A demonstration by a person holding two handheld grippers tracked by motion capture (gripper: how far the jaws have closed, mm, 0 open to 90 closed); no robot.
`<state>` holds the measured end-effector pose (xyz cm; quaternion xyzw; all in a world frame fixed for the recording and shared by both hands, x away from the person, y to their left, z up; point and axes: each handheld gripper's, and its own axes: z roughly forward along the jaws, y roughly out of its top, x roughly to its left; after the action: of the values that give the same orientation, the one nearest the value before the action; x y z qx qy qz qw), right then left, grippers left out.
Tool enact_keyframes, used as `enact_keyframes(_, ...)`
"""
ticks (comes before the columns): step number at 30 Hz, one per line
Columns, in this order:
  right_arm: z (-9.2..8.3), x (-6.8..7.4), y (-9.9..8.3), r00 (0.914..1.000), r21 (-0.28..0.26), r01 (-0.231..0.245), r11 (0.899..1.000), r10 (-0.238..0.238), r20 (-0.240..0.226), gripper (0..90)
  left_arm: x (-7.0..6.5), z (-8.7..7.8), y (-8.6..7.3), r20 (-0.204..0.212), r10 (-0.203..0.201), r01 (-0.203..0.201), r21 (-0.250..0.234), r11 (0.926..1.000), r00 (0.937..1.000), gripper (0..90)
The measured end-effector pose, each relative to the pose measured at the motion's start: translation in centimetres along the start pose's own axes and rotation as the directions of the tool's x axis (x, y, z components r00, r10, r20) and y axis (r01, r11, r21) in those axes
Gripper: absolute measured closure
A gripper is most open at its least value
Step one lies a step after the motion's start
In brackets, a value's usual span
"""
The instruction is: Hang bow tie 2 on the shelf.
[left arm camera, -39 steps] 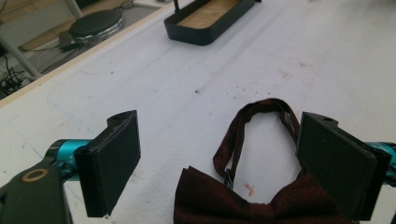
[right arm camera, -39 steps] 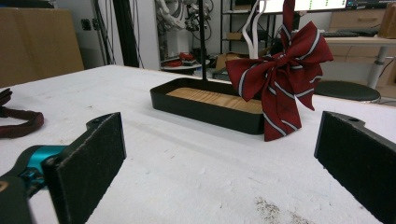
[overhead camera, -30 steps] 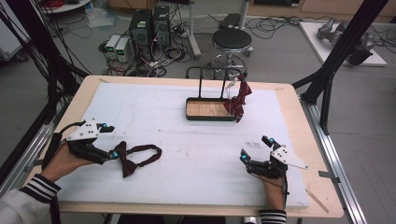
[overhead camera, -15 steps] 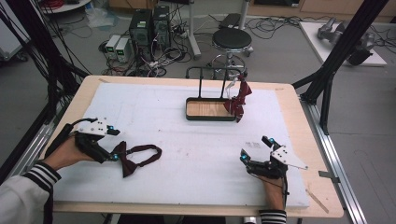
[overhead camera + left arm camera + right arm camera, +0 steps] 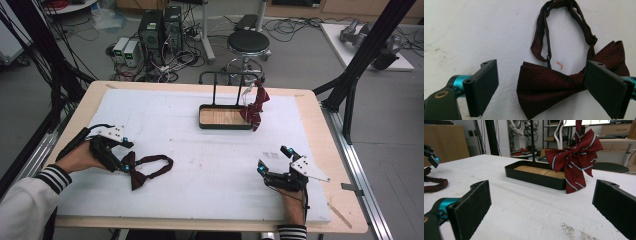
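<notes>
Maroon bow tie (image 5: 554, 87) lies flat on the surface (image 5: 210, 165), well short of the tray (image 5: 225, 117); our left gripper (image 5: 125, 162) has closed in, jaws apart astride it, ready to clamp. Right gripper (image 5: 267, 172) waits open.

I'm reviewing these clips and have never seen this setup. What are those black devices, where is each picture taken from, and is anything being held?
A person sits at a table and holds a two-jaw tool in each hand. The high view looks down from above; the two other pictures come from cameras riding on the tools, looking along their black jaws. The left hand-held gripper is open, its jaws on either side of a dark red bow tie lying flat on the white mat, not yet pinched. The right hand-held gripper is open too, resting near the mat's front edge and holding nothing. Farther back stands a black tray with a wooden floor; a striped red bow hangs from the rack above it.
</notes>
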<state>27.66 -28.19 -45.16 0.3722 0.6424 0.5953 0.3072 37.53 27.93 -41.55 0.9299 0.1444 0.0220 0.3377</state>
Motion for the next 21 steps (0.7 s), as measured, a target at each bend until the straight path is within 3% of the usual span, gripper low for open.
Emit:
enact_keyframes(9, -0.01, -0.05, -0.01, 1.0000, -0.001, -0.004, 1.000, 0.004, 0.000, 1.1, 0.46, 0.30, -0.23, 0.054, -0.015, 0.014, 0.018, 0.9997, 0.9984, 15.0)
enact_keyframes(16, -0.01, -0.04, -0.01, 1.0000, -0.001, -0.002, 1.000, 0.002, 0.002, 1.1, 0.39, 0.21, -0.26, 0.101, 0.005, -0.007, 0.021, 0.9998, 0.9949, 28.6)
enact_keyframes(21, 0.00, -0.03, -0.01, 1.0000, -0.002, 0.001, 1.000, -0.001, 0.000, 1.1, 0.41, 0.25, -0.42, 0.101, -0.006, 0.001, 0.049, 0.9988, 0.9949, 34.2)
